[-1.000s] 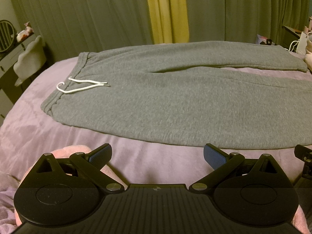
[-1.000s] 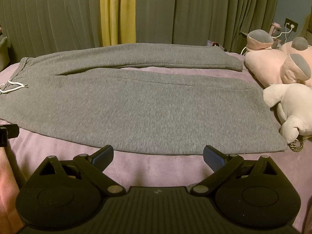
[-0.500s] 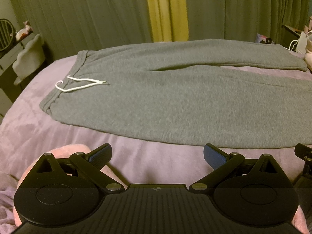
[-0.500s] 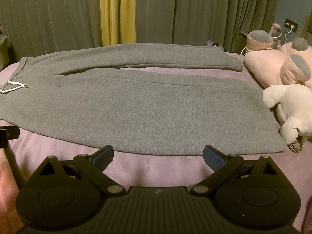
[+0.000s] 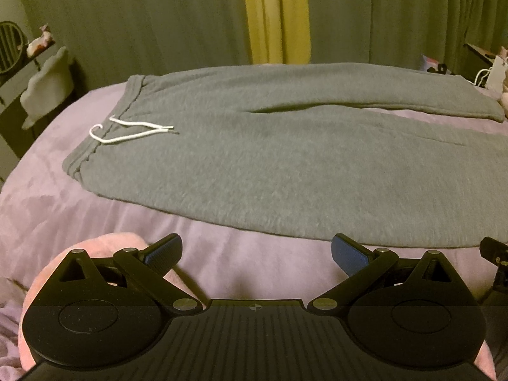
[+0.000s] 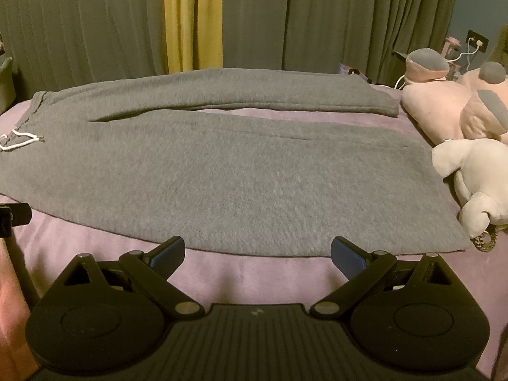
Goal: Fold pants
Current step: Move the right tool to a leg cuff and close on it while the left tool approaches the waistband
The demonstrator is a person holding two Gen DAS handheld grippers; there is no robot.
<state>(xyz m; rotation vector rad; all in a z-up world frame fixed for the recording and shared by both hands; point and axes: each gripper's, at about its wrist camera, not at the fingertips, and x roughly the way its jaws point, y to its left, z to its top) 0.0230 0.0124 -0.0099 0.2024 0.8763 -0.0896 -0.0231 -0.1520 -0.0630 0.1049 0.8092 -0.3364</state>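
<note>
Grey sweatpants [image 5: 285, 165] [image 6: 222, 171] lie flat across a purple bed [image 5: 95, 219] [image 6: 254, 273], waistband to the left, both legs stretched to the right. A white drawstring [image 5: 130, 131] [image 6: 19, 139] rests on the waist. My left gripper [image 5: 256, 252] hovers open just short of the near edge, below the hip area. Over by the near leg, my right gripper [image 6: 257, 252] is open as well, its blue pads [image 6: 344, 255] close to the lower hem edge. Neither gripper holds or touches anything.
Pink and grey plush toys [image 6: 457, 108] and a beige plush [image 6: 476, 177] crowd the bed's right side beside the leg cuffs. Dark green curtains with a yellow strip [image 5: 274, 16] hang behind. A shelf with a fan [image 5: 9, 47] stands at the left. Pink fabric [image 5: 104, 244] lies under the left gripper.
Both grippers have edged slightly forward toward the near edge of the pants. The pants have not moved and both grippers stay open.
</note>
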